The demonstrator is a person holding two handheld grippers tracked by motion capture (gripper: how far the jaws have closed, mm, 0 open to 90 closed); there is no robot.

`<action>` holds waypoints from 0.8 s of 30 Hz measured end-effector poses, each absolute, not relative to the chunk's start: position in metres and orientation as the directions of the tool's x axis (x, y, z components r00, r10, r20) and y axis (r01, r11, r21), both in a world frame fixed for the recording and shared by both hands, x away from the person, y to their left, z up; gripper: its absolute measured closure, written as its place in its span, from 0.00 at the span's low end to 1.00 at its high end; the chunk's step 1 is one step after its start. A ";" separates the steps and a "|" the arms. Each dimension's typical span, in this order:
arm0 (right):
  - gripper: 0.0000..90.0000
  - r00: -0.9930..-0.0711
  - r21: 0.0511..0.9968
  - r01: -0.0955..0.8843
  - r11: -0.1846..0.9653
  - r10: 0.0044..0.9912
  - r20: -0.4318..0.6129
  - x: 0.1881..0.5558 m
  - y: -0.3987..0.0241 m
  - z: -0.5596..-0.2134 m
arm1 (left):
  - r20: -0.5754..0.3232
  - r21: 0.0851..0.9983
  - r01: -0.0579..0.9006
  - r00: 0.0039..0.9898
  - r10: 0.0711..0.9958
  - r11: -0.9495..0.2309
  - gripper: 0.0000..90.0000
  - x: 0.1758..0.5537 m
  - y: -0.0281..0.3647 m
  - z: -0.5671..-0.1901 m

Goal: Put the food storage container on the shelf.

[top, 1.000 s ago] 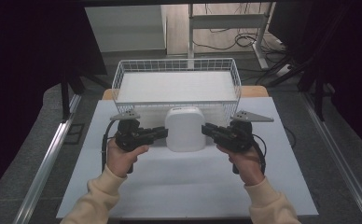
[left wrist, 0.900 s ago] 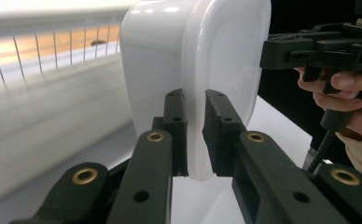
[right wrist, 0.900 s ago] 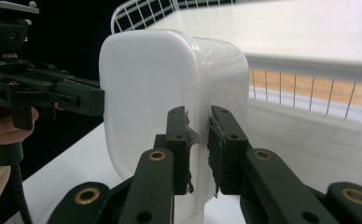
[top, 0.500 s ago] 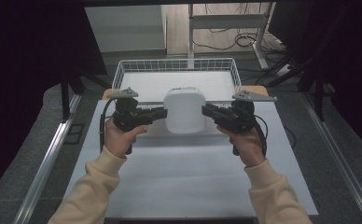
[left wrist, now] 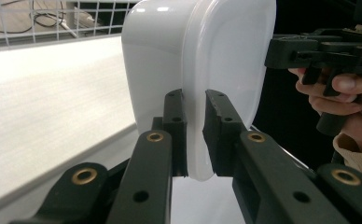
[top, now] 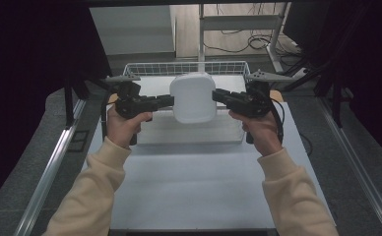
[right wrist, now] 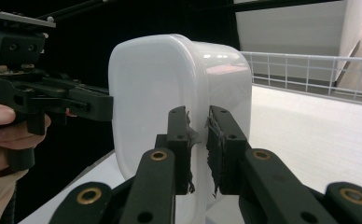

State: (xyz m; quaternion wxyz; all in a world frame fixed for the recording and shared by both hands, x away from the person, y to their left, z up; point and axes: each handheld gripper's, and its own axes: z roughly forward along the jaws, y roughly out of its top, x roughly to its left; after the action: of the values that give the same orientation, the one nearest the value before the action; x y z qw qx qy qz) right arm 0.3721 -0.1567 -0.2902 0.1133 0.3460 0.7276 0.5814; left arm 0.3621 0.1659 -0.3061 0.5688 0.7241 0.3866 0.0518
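Two grippers, left [top: 167, 102] & right [top: 218, 96], each pinching opp. rim of white tub [top: 194, 98], held in air over wire basket [top: 144, 69]; keep level, lower both hands evenly

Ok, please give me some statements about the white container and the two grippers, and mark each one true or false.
1. Both the left gripper and the right gripper clamp the rim of the white container. True.
2. The container rests on the table. False: it hangs in the air, held from both sides.
3. A white wire basket stands behind the container. True.
4. The container is black. False: it is white.
5. One gripper is open. False: both are shut on the rim.
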 end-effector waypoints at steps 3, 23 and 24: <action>0.89 -0.736 0.922 0.378 0.081 0.631 0.246 0.377 -0.156 -0.287 | -0.362 0.862 0.503 0.695 0.622 -0.060 0.89 0.367 0.167 -0.302; 0.89 -0.720 0.896 0.439 0.067 0.623 0.306 0.422 -0.146 -0.271 | -0.383 0.833 0.548 0.669 0.637 -0.076 0.89 0.408 0.176 -0.283; 0.89 -0.714 0.889 0.453 0.066 0.623 0.318 0.427 -0.145 -0.269 | -0.387 0.829 0.554 0.667 0.637 -0.077 0.89 0.412 0.177 -0.282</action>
State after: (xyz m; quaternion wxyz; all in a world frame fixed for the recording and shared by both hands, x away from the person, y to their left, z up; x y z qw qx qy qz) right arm 0.4266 -0.1449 -0.2691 0.0740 0.3706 0.7263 0.5741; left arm 0.4125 0.1769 -0.2816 0.5443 0.7329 0.4063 0.0380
